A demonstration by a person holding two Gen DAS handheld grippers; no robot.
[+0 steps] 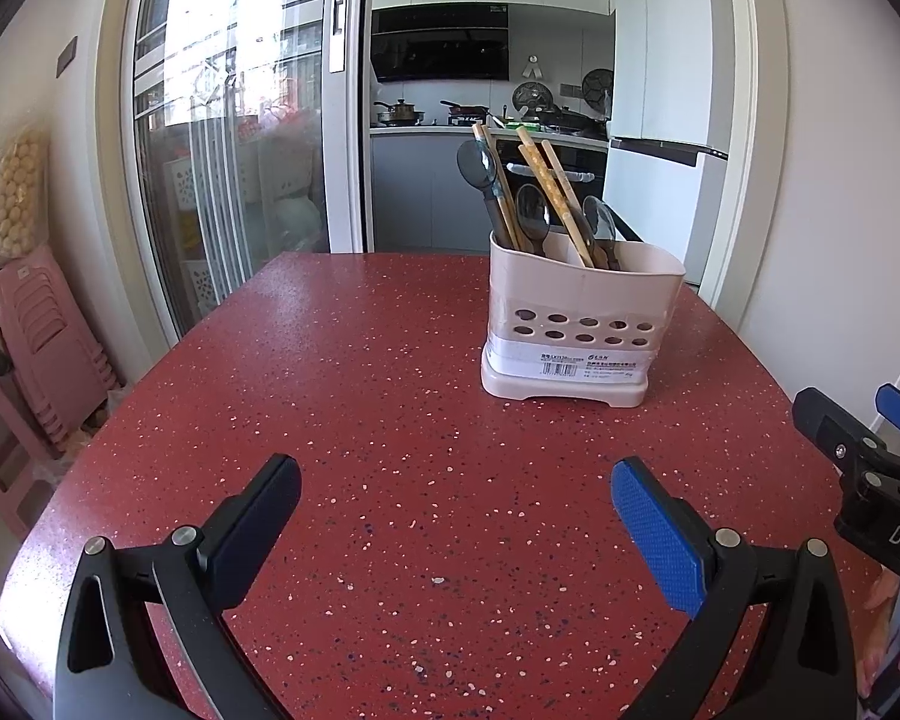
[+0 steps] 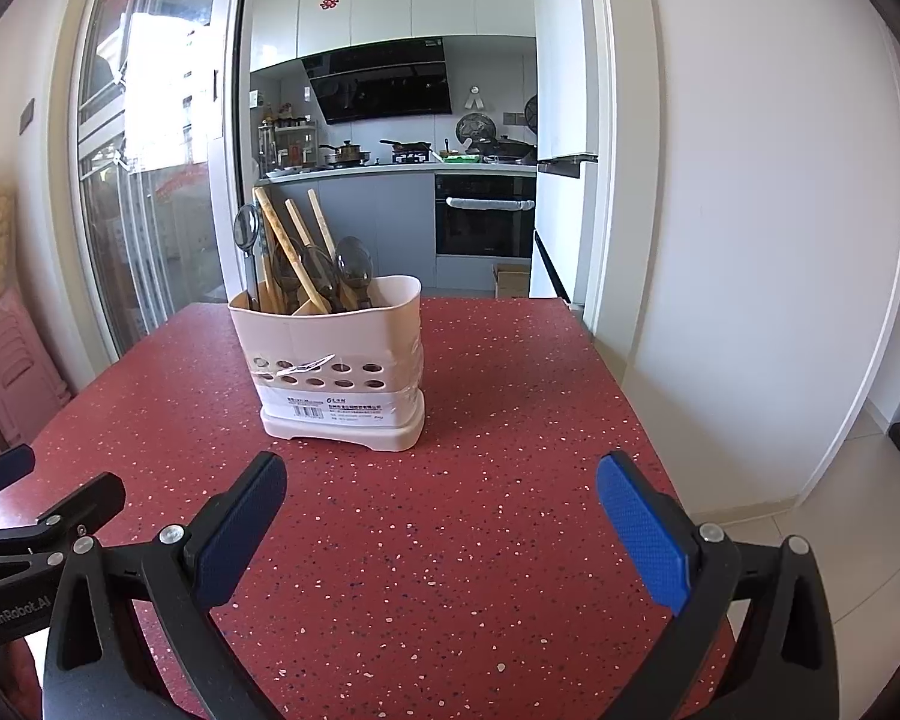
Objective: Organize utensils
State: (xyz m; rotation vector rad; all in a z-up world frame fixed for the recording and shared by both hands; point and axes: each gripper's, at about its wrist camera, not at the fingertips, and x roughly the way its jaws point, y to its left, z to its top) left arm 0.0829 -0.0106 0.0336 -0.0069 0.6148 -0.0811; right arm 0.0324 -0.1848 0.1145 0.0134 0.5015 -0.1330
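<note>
A pale pink utensil holder (image 1: pixel 576 324) (image 2: pixel 336 372) with holes in its side stands upright on the red speckled table (image 1: pixel 360 408) (image 2: pixel 480 480). Wooden chopsticks (image 1: pixel 546 192) (image 2: pixel 282 240) and dark spoons (image 1: pixel 477 165) (image 2: pixel 354 267) stick up out of it. My left gripper (image 1: pixel 456 480) is open over bare table, well short of the holder and left of it. My right gripper (image 2: pixel 441 480) is open too, nothing between its fingers, with the holder ahead and to its left. Each gripper shows at the edge of the other's view.
The table's right edge runs close to a white wall (image 2: pixel 750 300). Stacked pink stools (image 1: pixel 42 348) stand on the floor to the left by a sliding glass door (image 1: pixel 228 150). Beyond the table's far edge is a kitchen doorway (image 2: pixel 420 210).
</note>
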